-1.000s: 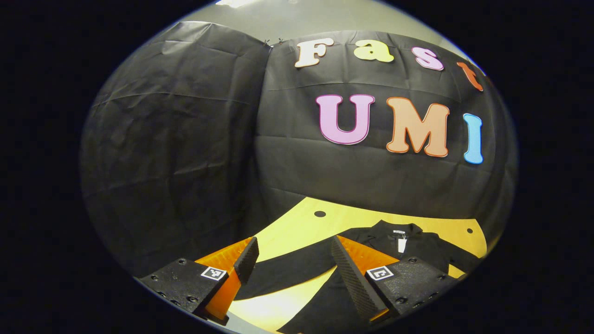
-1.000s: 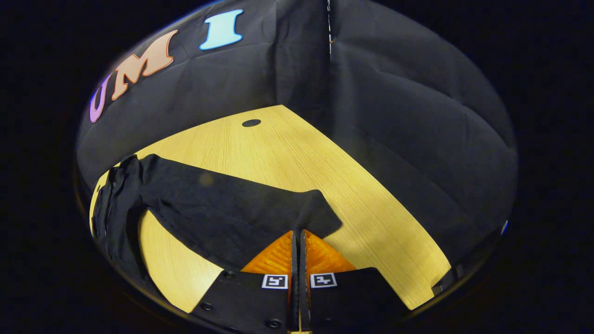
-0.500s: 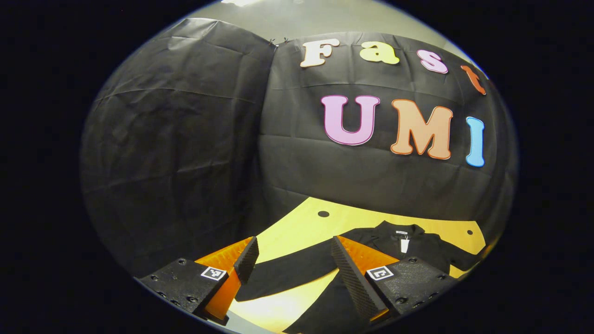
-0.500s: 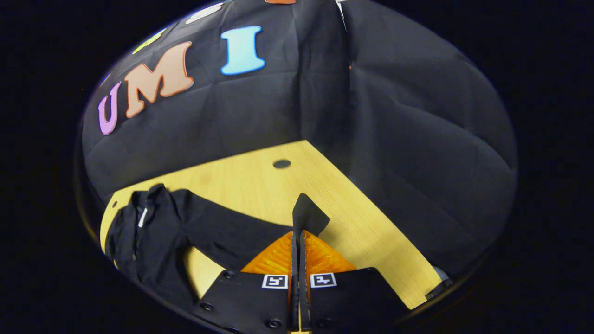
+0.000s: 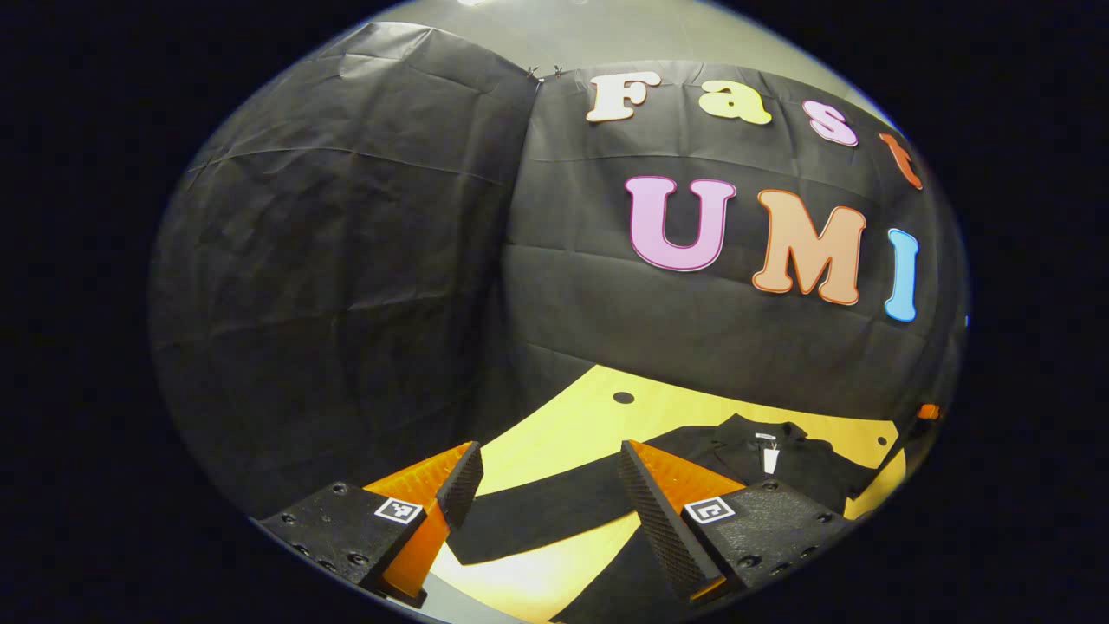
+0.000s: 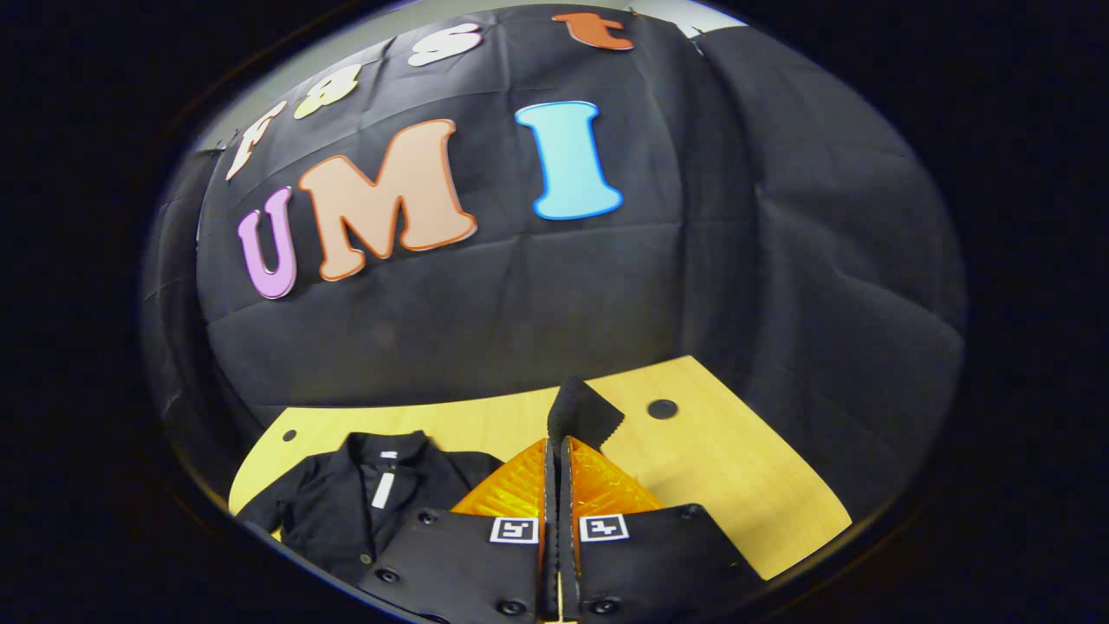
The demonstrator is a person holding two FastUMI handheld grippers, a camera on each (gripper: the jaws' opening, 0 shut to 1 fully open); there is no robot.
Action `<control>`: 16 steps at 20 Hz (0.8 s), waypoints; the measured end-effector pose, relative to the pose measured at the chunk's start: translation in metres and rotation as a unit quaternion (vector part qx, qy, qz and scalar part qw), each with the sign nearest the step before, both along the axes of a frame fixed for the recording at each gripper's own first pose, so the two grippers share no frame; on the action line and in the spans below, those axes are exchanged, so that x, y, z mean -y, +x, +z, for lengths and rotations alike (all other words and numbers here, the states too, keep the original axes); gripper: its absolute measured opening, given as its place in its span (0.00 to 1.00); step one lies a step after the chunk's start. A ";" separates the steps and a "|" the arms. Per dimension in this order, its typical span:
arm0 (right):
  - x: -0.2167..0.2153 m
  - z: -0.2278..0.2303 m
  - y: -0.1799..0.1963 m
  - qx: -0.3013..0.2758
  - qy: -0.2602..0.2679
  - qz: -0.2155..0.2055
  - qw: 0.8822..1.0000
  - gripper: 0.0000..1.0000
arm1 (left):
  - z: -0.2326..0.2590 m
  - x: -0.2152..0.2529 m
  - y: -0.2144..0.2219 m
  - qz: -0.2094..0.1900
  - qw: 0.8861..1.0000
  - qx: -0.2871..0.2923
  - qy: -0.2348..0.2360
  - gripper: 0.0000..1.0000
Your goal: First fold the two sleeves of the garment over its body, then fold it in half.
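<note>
- Right gripper [image 6: 557, 442]: fingers pressed together on the end of one sleeve [image 6: 582, 414], which stands up between them above the table [image 6: 736, 485].
- Left gripper [image 5: 544, 472]: fingers spread apart, holding nothing, above the other sleeve [image 5: 546, 511].
- Black jacket [image 5: 762, 459]: lies flat on the table, collar toward the wall.

Right gripper view: our right gripper [image 6: 557, 451] blocks most of the sleeve [image 6: 582, 412]; we see just the cuff end past the tips. Garment [image 6: 346, 498] hem is cut off at the bottom. Left gripper view: small tag [image 5: 768, 458] at the collar is too small to tell.
</note>
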State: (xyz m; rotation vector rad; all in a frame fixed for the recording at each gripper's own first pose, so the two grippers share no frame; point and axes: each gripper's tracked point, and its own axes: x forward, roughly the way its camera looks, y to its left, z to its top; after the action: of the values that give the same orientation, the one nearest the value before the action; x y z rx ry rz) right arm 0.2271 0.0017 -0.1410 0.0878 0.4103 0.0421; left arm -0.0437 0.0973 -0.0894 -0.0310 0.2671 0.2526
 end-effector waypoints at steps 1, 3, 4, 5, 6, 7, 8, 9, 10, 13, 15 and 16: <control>-0.017 0.007 0.006 0.006 -0.003 0.014 1.000 0.03 | 0.003 -0.005 0.000 0.005 1.000 0.002 0.003 0.93; -0.055 0.022 0.017 0.022 -0.007 0.041 0.999 0.03 | 0.005 -0.015 -0.004 0.015 1.000 0.003 0.005 0.93; -0.075 0.030 0.022 0.031 -0.006 0.056 0.998 0.07 | 0.005 -0.020 -0.006 0.021 1.000 0.005 0.005 0.93; -0.098 0.034 0.024 0.037 -0.003 0.072 0.997 0.03 | 0.007 -0.026 -0.007 0.027 1.000 0.005 0.003 0.93; -0.116 0.038 0.028 0.042 -0.002 0.086 0.995 0.03 | 0.006 -0.031 -0.010 0.035 0.999 0.006 -0.001 0.93; -0.134 0.038 0.030 0.043 0.001 0.099 0.994 0.03 | 0.006 -0.035 -0.012 0.042 0.999 0.005 -0.004 0.93; -0.150 0.039 0.032 0.042 0.006 0.112 0.993 0.06 | 0.005 -0.041 -0.015 0.049 0.999 0.004 -0.007 0.93; -0.167 0.043 0.032 0.043 0.010 0.124 0.991 0.06 | 0.005 -0.045 -0.018 0.056 0.998 0.004 -0.007 0.93; -0.182 0.044 0.032 0.045 0.012 0.134 0.990 0.06 | 0.004 -0.051 -0.020 0.063 0.998 0.005 -0.007 0.94; -0.226 0.050 0.037 0.055 0.015 0.162 0.985 0.03 | 0.006 -0.065 -0.030 0.081 0.997 0.004 -0.003 0.94; -0.262 0.046 0.038 0.057 0.017 0.188 0.980 0.01 | 0.005 -0.071 -0.036 0.092 0.996 0.002 -0.006 0.94; -0.284 0.038 0.036 0.050 0.020 0.205 0.977 0.03 | 0.002 -0.074 -0.039 0.096 0.995 0.002 -0.009 0.93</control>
State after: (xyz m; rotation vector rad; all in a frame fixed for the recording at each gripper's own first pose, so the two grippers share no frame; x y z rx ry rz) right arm 0.2627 0.2857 -0.1034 0.0394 0.3220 0.4604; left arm -0.0830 0.1710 -0.0871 -0.0759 0.2633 0.4420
